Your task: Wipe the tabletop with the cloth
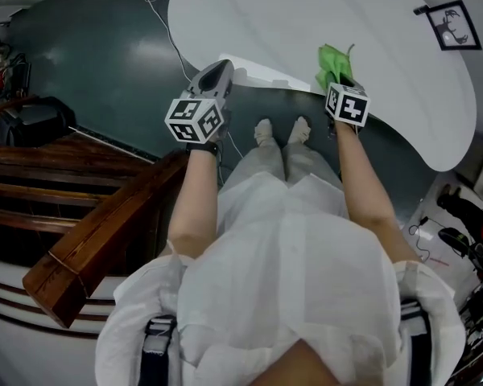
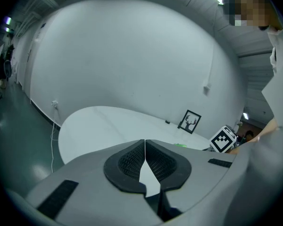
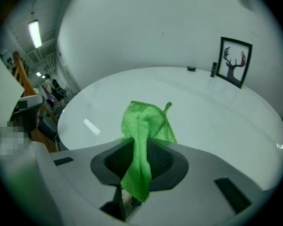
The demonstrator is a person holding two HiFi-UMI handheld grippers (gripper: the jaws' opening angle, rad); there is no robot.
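Right gripper [image 3: 140, 161]: jaws clamped on the green cloth [image 3: 146, 126]. A narrow pinch. A short tail hangs below the pads and the larger fold stands up and forward past the tips.

Left gripper [image 2: 145, 157]: jaws closed tip to tip, nothing between them. In the head view it is held by the table's near edge, well apart from the right one.

Cloth sits above the near part of the white table [image 3: 217, 121]. It looks clear of the surface, though contact cannot be confirmed.

Judgement: wiping has not started; the step in hand is bringing the cloth down.

- Tip the right gripper nose-down so the free fold lies flat. Bunched as it is, little fabric would meet the top.
- Press lightly. With so narrow a pinch, drag could pull the cloth out.
- Sweep in overlapping passes from the near edge outward.
- Stop short of the framed deer picture [image 3: 233, 62] and the small dark items [image 3: 192, 68] at the far rim.
- Keep the left gripper off the wiped path.
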